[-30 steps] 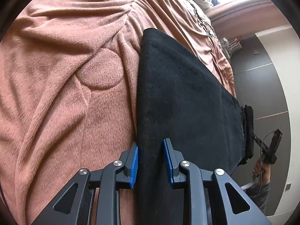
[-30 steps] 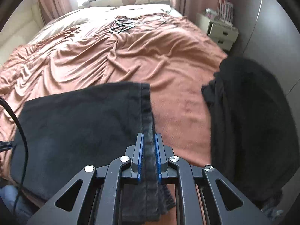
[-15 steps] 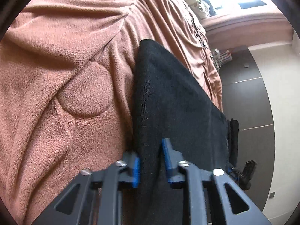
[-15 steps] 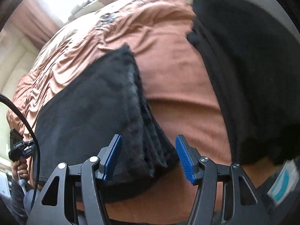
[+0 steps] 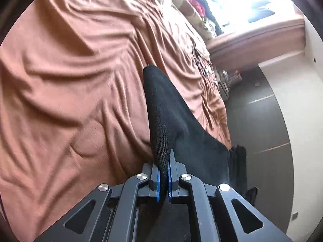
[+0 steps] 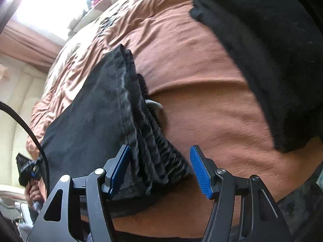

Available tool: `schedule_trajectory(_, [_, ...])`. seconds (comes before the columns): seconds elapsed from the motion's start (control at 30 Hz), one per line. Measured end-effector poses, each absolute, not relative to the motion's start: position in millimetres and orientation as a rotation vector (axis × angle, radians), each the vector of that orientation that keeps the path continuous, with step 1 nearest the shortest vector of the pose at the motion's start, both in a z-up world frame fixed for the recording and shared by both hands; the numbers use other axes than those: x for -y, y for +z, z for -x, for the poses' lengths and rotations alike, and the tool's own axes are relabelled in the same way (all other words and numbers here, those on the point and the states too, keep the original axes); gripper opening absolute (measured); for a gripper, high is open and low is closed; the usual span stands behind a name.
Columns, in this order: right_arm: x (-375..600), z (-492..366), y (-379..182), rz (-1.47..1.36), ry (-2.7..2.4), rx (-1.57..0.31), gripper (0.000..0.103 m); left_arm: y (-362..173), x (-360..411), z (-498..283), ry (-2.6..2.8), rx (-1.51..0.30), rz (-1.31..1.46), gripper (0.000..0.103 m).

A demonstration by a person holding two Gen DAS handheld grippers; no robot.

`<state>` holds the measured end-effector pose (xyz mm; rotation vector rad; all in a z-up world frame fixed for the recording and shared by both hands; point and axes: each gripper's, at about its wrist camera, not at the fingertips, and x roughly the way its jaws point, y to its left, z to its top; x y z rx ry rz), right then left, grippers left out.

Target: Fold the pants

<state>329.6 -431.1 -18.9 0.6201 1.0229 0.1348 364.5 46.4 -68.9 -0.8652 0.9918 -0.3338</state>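
Observation:
Black pants (image 5: 181, 125) lie folded on a rust-brown bedspread (image 5: 70, 80). My left gripper (image 5: 164, 173) is shut on the pants' folded edge, which it holds raised off the bed, with the cloth running away from the pads. In the right wrist view the same pants (image 6: 90, 121) end in a gathered waistband (image 6: 153, 145). That waistband lies between the fingers of my right gripper (image 6: 160, 167), which is open; its blue pads (image 6: 199, 171) stand clear of the cloth.
Another black garment (image 6: 272, 50) is heaped on the bed to the right of the pants. A hand with the other gripper (image 6: 26, 169) and a black cable (image 6: 24, 125) show at the left. Pillows (image 5: 193, 10) lie by the window, and dark cabinet doors (image 5: 258, 121) stand beyond the bed.
The left gripper closed on the pants' edge and lifted it. The right gripper opened, let go of the waistband, rolled and dropped closer to the bed.

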Motion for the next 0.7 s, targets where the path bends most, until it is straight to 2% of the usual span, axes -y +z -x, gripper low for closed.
schedule_trajectory(0.27, [393.9,-347.8,-25.1,-0.589,0.225,-1.030,0.060,-54.4,-99.9,-355.4,-0.246,-0.991,0.815,0.005])
schedule_trajectory(0.7, [326.5,-385.3,-22.3,-0.595,0.453,-1.008,0.060,-61.0,-167.5,-331.6,-0.112,-0.995,0.789,0.005])
